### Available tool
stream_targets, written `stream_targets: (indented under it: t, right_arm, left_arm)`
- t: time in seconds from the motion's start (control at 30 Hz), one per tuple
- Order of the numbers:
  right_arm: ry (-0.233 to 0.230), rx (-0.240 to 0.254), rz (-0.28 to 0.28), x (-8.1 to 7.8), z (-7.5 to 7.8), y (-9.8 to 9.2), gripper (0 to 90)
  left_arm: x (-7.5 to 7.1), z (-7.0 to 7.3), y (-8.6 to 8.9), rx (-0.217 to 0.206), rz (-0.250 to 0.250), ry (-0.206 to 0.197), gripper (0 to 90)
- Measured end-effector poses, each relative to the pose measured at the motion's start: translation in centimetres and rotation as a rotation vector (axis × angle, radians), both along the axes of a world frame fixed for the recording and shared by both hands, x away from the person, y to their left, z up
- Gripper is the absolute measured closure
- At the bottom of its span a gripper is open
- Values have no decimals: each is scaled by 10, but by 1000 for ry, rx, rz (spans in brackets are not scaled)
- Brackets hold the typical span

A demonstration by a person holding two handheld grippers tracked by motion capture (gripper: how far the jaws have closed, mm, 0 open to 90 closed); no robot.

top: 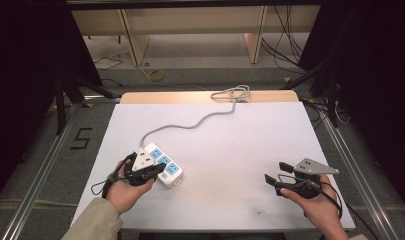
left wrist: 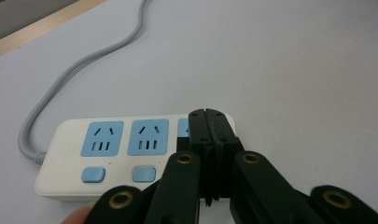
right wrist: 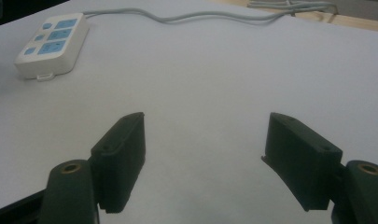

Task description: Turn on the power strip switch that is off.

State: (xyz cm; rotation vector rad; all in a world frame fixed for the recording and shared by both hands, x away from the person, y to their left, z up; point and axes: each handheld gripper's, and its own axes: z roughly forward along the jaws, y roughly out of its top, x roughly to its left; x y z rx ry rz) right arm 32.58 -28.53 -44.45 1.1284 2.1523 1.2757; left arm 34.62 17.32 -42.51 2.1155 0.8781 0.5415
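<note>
Power strip [top: 162, 166] lies on our white table [top: 230, 150]; our left gripper [left wrist: 212, 128], jaws pressed together, hovers over its end; our right gripper [top: 275, 172], well apart from it, gapes empty.

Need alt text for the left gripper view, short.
The left claw, jaws closed together, sits over the right end of a white power strip with blue sockets and blue buttons. The strip lies on a white table, and its grey cord curves away to the upper left.
</note>
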Motion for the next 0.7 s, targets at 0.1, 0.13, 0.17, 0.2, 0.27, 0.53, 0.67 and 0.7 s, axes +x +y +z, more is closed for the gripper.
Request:
stream_targets:
  t: [0.1,0.13,0.17,0.2,0.27,0.53,0.67,0.7]
  right_arm:
    - [2,-2,0,0,0,0,294]
    - [2,-2,0,0,0,0,293]
    - [1,-2,-1,0,0,0,293]
    - [0,-2,-2,0,0,-1,293]
    - [-3,-4,2,0,0,-1,292]
    - [-3,-7,0,-1,0,-2,289]
    - [-4,-8,4,-1,0,-1,289]
    - [-4,-8,4,-1,0,-1,289]
  left_arm:
    - [1,0,2,2,10,1,897]
    - [2,0,3,2,12,2,898]
    - [2,0,4,6,17,1,898]
    - [2,0,5,4,21,3,898]
    - [3,1,6,-1,29,16,898]
    - [5,0,7,13,45,15,898]
    - [6,0,10,14,59,14,898]
    - [7,-1,10,12,62,15,898]
